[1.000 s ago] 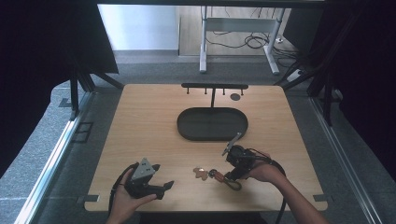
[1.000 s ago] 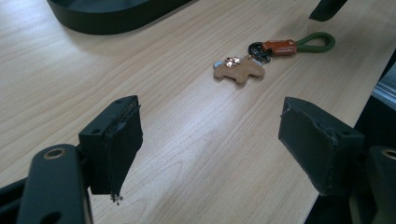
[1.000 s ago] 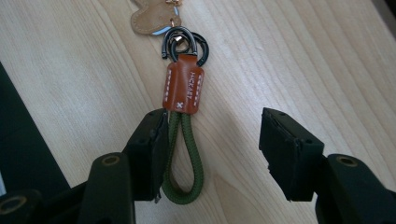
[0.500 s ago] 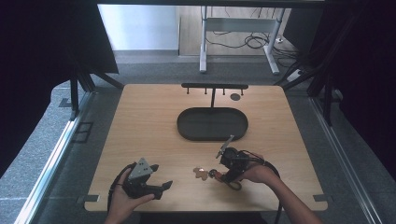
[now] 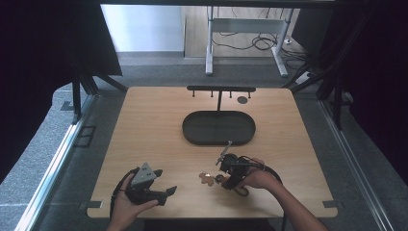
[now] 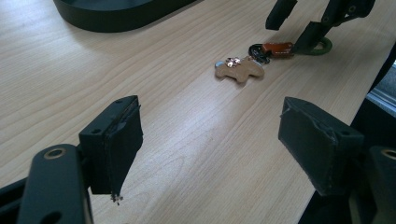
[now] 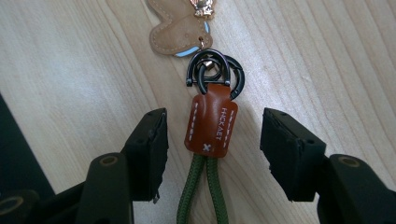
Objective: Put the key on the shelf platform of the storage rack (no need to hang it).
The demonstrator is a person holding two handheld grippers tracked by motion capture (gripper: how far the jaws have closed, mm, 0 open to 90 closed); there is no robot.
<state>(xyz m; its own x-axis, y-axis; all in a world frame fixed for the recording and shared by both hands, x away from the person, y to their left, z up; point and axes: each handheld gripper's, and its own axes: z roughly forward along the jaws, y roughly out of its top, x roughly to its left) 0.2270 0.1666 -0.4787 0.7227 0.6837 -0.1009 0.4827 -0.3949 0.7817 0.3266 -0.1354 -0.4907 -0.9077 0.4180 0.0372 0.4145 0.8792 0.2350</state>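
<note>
The keychain [image 7: 211, 122] lies flat near the table's [image 5: 154, 134] front edge, its long axis running from the green cord [image 7: 203, 191] through the brown leather tab and dark ring [image 7: 213, 70] to the tan charm [image 7: 181, 28], which points away from the right gripper [image 7: 213, 156]. That gripper's jaws stand about half open either side of the tab, pads clear of it. The left gripper [image 6: 223, 142], well apart, gapes wide on nothing. The charm's top and the cord's loop are cut off in the right gripper view; the tab's stamped lettering probably reads as a brand, too small to be sure. The tray [image 5: 219, 128] sits behind.
</note>
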